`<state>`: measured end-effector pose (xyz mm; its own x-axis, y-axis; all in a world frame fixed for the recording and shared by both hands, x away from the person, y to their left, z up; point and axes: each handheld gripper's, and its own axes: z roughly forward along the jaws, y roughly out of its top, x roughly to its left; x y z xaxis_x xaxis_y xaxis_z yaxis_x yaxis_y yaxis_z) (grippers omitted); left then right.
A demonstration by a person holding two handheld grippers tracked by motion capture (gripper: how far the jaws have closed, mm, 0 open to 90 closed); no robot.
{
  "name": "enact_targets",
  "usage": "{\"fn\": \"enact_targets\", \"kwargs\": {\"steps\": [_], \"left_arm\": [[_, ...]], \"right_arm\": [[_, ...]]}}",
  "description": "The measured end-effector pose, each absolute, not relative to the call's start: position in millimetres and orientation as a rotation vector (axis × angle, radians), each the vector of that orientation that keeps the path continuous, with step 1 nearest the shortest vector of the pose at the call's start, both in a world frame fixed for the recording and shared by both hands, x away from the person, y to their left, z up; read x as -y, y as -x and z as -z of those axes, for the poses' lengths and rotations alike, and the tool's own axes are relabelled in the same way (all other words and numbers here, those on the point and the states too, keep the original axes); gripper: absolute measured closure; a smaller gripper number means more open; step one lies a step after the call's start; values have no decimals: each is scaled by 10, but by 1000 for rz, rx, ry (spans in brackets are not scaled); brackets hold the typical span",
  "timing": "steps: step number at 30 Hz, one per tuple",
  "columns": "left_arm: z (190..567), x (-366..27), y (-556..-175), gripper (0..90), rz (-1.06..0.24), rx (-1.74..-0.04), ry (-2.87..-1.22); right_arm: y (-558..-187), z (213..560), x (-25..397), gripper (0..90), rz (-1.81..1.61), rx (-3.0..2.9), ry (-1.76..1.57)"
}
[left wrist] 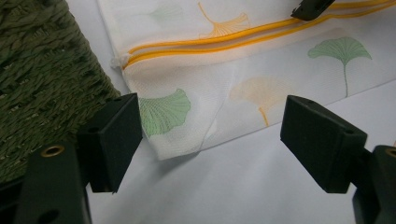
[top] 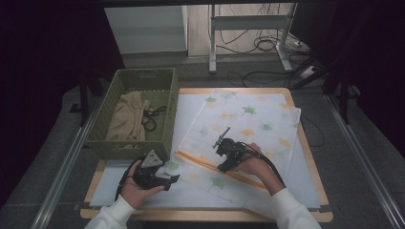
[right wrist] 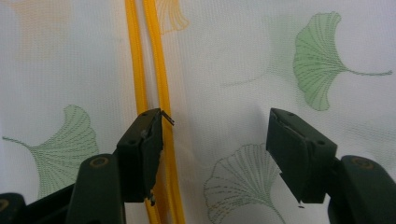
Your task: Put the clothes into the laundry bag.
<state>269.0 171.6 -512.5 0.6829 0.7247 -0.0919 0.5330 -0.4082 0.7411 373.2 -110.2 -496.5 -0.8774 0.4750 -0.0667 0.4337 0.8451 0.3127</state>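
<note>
Jaws open, both grippers | mesh bag (top: 239,138) flat | zipper (top: 217,169) runs left-right

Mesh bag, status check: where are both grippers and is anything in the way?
Left gripper open at bag corner. Right gripper open over the orange zipper, nothing held. Bag flat on the table. Basket right beside the left gripper.

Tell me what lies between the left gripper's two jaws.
In the left gripper view, the left gripper stands open, with the corner of the white leaf-print mesh bag and bare white table surface between its jaws.
</note>
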Motion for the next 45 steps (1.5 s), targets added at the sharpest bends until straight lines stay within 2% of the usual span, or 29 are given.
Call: {"fn": "enact_targets", "kwargs": {"steps": [8, 21, 28, 31, 45], "left_arm": [[5126, -1718, -2691, 204, -310, -964, -2111], [5131, -1717, -2694, 204, -311, -963, -2118], [5133, -1719, -2696, 203, -312, -964, -2116], [5140, -1720, -2705, 203, -308, -968, -2118], [5134, -1725, -2701, 203, -310, -967, -2116]], "right_arm": [[-3728, 4987, 1093, 374, -396, -2900, -707], [-3796, 4983, 1146, 604, -395, -2889, -797], [-3804, 4974, 1127, 798, -368, -2880, -812], [-3830, 4974, 1127, 837, -357, -2879, -833], [-3874, 4920, 1179, 876, -415, -2885, -893]]}}
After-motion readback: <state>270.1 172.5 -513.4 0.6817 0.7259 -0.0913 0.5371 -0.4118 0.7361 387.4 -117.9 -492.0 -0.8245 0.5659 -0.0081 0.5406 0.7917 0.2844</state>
